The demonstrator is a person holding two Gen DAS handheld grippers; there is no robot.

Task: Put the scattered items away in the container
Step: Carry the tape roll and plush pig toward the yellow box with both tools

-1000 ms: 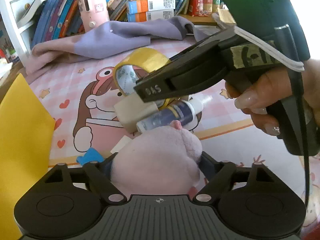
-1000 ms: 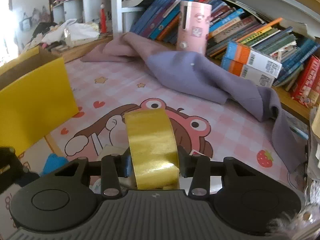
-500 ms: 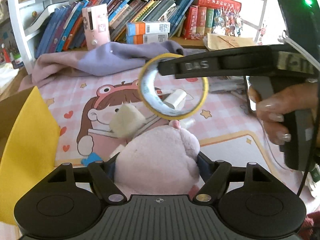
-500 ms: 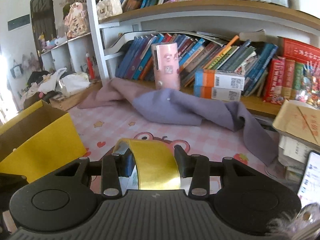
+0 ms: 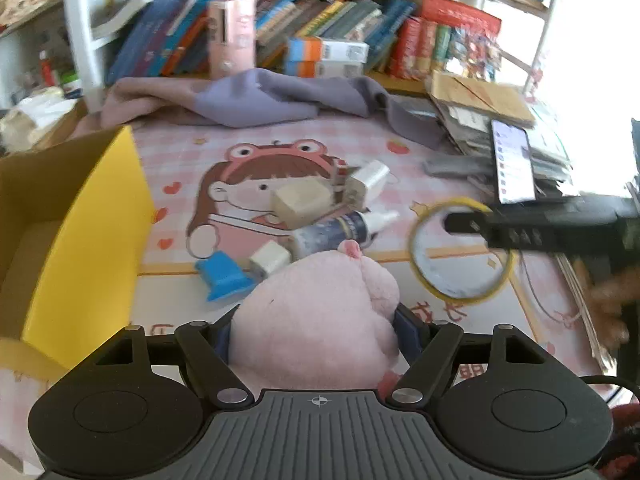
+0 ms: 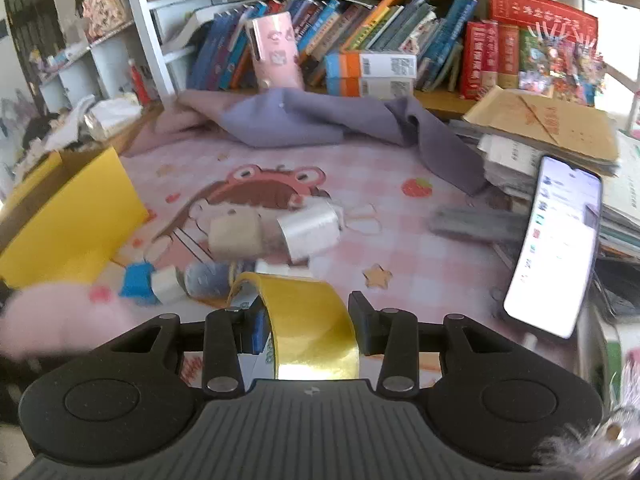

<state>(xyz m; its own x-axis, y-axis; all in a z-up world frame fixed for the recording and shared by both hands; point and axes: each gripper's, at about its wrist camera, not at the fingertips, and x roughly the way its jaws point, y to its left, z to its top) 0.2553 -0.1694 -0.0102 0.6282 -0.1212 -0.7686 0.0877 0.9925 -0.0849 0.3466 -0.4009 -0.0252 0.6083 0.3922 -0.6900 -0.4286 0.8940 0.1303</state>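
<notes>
We see our left gripper point(image 5: 316, 332) clamped on a pink plush toy point(image 5: 320, 320), a soft, rounded, fuzzy lump that fills the gap between the black fingers and bulges forward toward 12 o'clock, its small darker pink nub at the far tip. Our right gripper point(image 6: 304, 320) grips a roll of yellow tape point(image 6: 308, 328): a glossy, smooth band standing on edge, its hole facing sideways toward 9 and 3 o'clock in the right wrist view. From the left wrist view the same roll point(image 5: 460, 256) appears at 3 o'clock as an open ring held off the mat, with the black right-hand tool reaching in from the edge.

The yellow box point(image 5: 88, 232), a flat-walled cardboard container with a brown inside, sits at 9 o'clock, open at the top.

On the pink checked cartoon mat point(image 5: 280, 140) the loose items lie bunched near the centre: a beige block point(image 5: 302, 204), a white cube-like charger point(image 5: 366, 180) just beyond it at 1 o'clock, a small bottle point(image 5: 340, 230) lying flat with its white nozzle pointing toward 3 o'clock, a small white block point(image 5: 270, 258), and a blue plastic piece point(image 5: 224, 276) with a flared shape touching it.

A soft purple cloth point(image 5: 280, 96) is crumpled at 12 o'clock.
</notes>
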